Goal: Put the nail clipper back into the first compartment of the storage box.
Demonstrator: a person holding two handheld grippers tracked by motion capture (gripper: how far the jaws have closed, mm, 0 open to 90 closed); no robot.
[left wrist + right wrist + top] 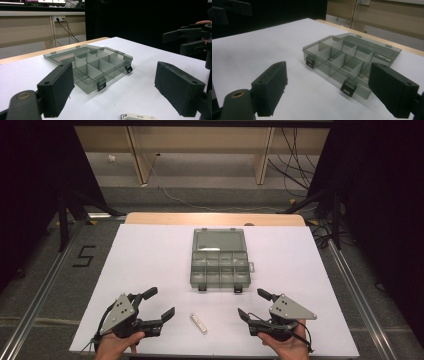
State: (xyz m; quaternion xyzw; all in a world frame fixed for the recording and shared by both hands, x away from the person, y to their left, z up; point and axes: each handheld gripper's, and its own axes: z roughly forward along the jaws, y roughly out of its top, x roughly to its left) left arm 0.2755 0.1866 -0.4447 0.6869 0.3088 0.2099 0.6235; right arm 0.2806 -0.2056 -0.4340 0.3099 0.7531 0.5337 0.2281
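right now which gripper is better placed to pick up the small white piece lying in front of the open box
Left, narrowly. The small white piece lies between both open grippers, but the left gripper has a jaw tip close beside it, and the piece shows just below its jaws in the left gripper view. The right gripper sits farther off.

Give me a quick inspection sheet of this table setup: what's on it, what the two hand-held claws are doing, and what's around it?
Surface: white sheet over a wooden table.
Job's things: grey see-through compartment box, lid open and lying flat behind it, compartments look empty; small white tag on the sheet between the hands.
Clutter: nothing seen.
Grippers: left gripper open, holding nothing; right gripper open, holding nothing; both near the front edge, short of the box.
Cables: a thin cable trails from each gripper; a white cable and dark cables lie on the floor beyond the table.
Surroundings: grey floor marked with a "5", black curtains at both sides, wooden furniture behind.
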